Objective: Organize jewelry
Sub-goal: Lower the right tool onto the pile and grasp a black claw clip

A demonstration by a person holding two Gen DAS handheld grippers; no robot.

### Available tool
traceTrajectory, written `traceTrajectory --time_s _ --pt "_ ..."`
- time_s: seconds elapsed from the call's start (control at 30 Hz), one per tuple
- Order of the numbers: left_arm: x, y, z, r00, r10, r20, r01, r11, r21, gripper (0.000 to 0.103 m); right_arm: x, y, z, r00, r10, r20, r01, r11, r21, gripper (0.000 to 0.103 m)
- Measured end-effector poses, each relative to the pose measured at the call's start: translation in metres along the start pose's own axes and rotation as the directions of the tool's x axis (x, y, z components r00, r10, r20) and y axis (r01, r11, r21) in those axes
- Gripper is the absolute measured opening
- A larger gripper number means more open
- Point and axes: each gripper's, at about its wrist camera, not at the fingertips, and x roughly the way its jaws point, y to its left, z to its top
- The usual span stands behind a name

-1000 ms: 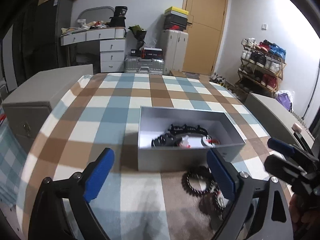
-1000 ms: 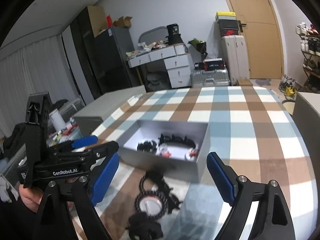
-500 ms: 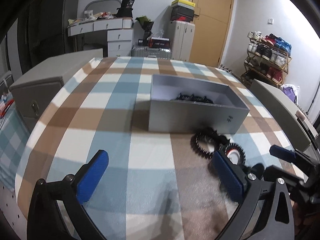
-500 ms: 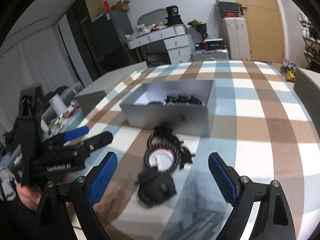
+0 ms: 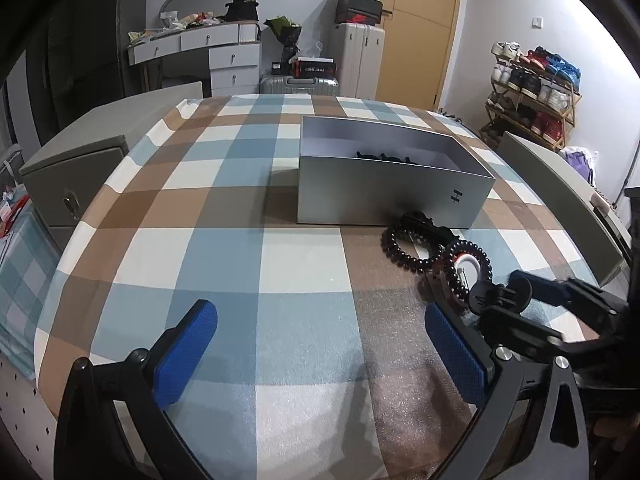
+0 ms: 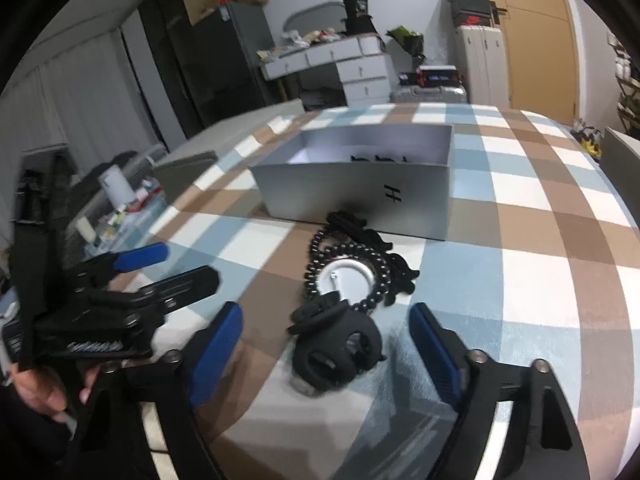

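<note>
A grey open box (image 5: 394, 194) (image 6: 360, 196) stands on the checked tablecloth with black jewelry inside (image 5: 382, 157). In front of it lies a pile: black bead bracelets (image 5: 408, 246) (image 6: 348, 276), one around a white disc (image 6: 347, 278), and a black hair claw clip (image 6: 336, 354). My left gripper (image 5: 320, 356) is open and empty, low over the cloth left of the pile; it also shows in the right wrist view (image 6: 168, 268). My right gripper (image 6: 324, 354) is open, its fingers either side of the claw clip; it also shows in the left wrist view (image 5: 520, 300).
Grey cabinets flank the table on the left (image 5: 76, 176) and right (image 5: 560, 200). Behind are a white desk with drawers (image 5: 208, 52), suitcases (image 5: 300, 80), a wooden door (image 5: 416, 32) and a shoe rack (image 5: 532, 92).
Both grippers have dropped lower and drawn back from the box. The right gripper has closed in on the pile, and the claw clip now sits between its fingers.
</note>
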Motion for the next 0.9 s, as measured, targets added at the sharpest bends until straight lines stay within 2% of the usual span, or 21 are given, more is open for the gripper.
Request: traceTrajectory --time_s 0.07,0.1,0.13,0.27,0.33,0.5,0.6,0.73,0.9 --pt "-0.001 0.000 0.001 1.000 0.003 0.003 -0.003 1.000 0.006 0.101 0.004 -0.001 -0.001 1.000 0.002 -0.017 -0.002 1.000 0.005 0.068" --pt "-0.001 0.000 0.001 1.000 0.006 0.003 -0.006 1.000 0.009 0.101 0.005 -0.001 -0.002 1.000 -0.003 -0.023 0.003 1.000 0.003 0.061" --pt "0.000 0.000 0.002 1.000 0.008 0.002 -0.008 1.000 0.009 0.101 0.005 -0.001 -0.004 1.000 -0.008 -0.026 0.008 1.000 -0.002 0.048" --pt "0.003 0.002 0.002 1.000 0.006 -0.016 -0.006 1.000 -0.008 0.101 0.000 -0.001 -0.008 1.000 -0.019 -0.010 0.019 1.000 -0.021 0.046" --pt "0.004 0.001 0.003 1.000 0.001 -0.021 -0.001 1.000 -0.012 0.101 -0.002 -0.003 -0.008 1.000 -0.004 -0.006 0.004 1.000 -0.016 0.046" --pt "0.001 -0.006 0.004 1.000 -0.013 -0.015 0.013 1.000 0.016 0.101 -0.022 -0.012 -0.006 0.997 0.044 0.067 -0.047 0.998 0.033 0.046" --pt "-0.001 -0.017 0.006 1.000 -0.011 -0.007 0.012 0.999 0.053 0.101 -0.030 -0.021 -0.004 0.994 0.051 0.096 -0.057 0.996 0.069 0.046" --pt "-0.005 -0.038 0.013 0.999 -0.007 0.050 0.001 0.993 0.122 0.101 -0.042 -0.037 -0.004 0.990 0.025 0.139 -0.044 0.990 0.133 0.046" --pt "0.011 -0.070 0.019 0.999 -0.031 0.027 0.024 0.970 0.241 0.101 -0.054 -0.057 -0.005 0.985 -0.016 0.170 -0.018 0.980 0.198 0.046"
